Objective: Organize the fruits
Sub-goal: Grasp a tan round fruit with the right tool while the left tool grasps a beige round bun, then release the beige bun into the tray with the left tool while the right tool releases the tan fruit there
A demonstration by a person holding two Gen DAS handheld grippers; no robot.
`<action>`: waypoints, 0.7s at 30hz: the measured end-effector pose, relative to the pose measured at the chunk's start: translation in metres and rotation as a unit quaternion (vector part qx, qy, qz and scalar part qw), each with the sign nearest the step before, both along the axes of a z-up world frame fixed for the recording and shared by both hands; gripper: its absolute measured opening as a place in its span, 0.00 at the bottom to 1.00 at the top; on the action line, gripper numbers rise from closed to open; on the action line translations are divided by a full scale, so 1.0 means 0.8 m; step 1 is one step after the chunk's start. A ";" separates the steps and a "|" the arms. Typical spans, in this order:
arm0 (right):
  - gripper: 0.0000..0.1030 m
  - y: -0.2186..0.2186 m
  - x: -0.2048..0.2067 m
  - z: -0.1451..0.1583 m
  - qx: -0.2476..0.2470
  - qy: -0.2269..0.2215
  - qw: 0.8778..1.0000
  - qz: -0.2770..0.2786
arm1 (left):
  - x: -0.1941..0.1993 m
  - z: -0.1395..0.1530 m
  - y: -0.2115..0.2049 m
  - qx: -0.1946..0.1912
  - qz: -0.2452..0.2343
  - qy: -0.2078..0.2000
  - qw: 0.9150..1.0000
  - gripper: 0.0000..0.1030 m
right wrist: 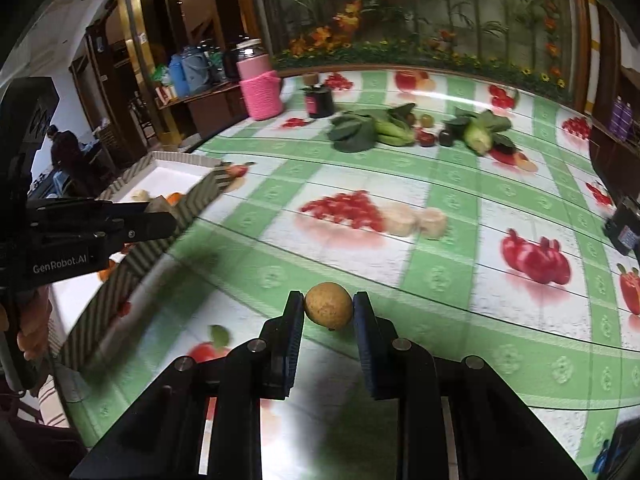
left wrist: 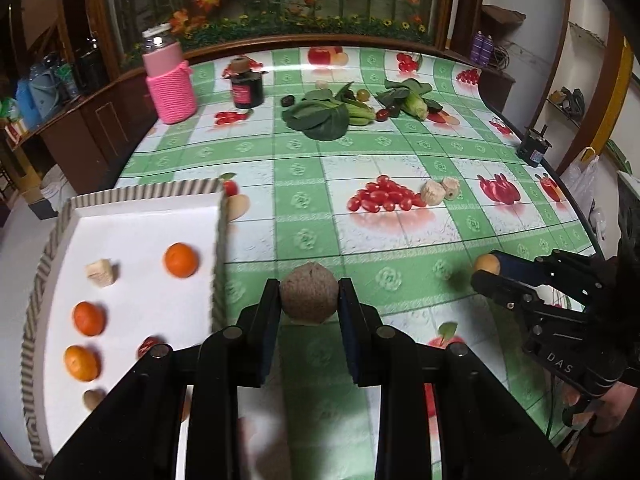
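My left gripper [left wrist: 309, 294] is shut on a round brown kiwi [left wrist: 309, 298], held above the tablecloth just right of the white tray [left wrist: 152, 220]. The tray holds three oranges [left wrist: 181, 260], a pale fruit chunk [left wrist: 102, 273] and other small fruits. My right gripper [right wrist: 328, 307] is shut on a small yellow-brown round fruit [right wrist: 329, 305] above the table; it also shows in the left wrist view [left wrist: 486, 270]. Two pale fruit pieces [left wrist: 440, 191] lie mid-table. In the right wrist view the left gripper [right wrist: 160, 216] hangs by the tray's edge [right wrist: 200, 196].
Leafy greens [left wrist: 320, 118], corn [left wrist: 416, 104] and small dark fruits lie at the far side. A pink-sleeved jar [left wrist: 170, 80] and a dark jar [left wrist: 247, 87] stand far left. A small black device [left wrist: 534, 148] sits at the right table edge.
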State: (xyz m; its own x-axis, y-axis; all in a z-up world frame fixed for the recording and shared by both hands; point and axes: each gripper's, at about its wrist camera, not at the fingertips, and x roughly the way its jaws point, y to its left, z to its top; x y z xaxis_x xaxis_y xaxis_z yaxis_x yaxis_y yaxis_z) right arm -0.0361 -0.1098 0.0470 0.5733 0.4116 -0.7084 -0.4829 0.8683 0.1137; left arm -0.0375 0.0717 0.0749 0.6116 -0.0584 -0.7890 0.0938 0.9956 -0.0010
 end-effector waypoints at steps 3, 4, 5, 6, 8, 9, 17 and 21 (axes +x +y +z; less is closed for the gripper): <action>0.25 0.022 -0.007 0.002 0.003 0.000 1.000 0.014 | -0.014 0.005 0.011 -0.001 0.005 -0.003 1.000 0.25; 0.25 0.030 -0.010 0.003 0.005 -0.001 1.000 0.020 | -0.020 0.007 0.016 0.001 0.009 -0.008 1.000 0.25; 0.25 0.038 -0.013 0.005 0.006 -0.002 1.000 0.026 | -0.024 0.008 0.020 0.005 0.012 -0.012 1.000 0.25; 0.25 0.045 -0.016 0.006 0.008 -0.003 0.999 0.031 | -0.027 0.010 0.023 0.009 0.016 -0.016 1.000 0.25; 0.25 0.062 -0.022 0.009 0.010 -0.005 0.999 0.045 | -0.035 0.010 0.034 0.012 0.027 -0.020 0.999 0.25; 0.25 0.071 -0.025 0.010 0.010 -0.006 0.999 0.052 | -0.037 0.010 0.039 0.009 0.030 -0.019 0.999 0.25; 0.25 0.123 -0.039 0.012 0.004 -0.010 0.996 0.090 | -0.059 0.008 0.083 0.006 0.068 -0.025 0.997 0.25; 0.25 0.144 -0.046 0.015 0.001 -0.013 0.994 0.107 | -0.067 0.003 0.103 0.002 0.082 -0.021 0.996 0.25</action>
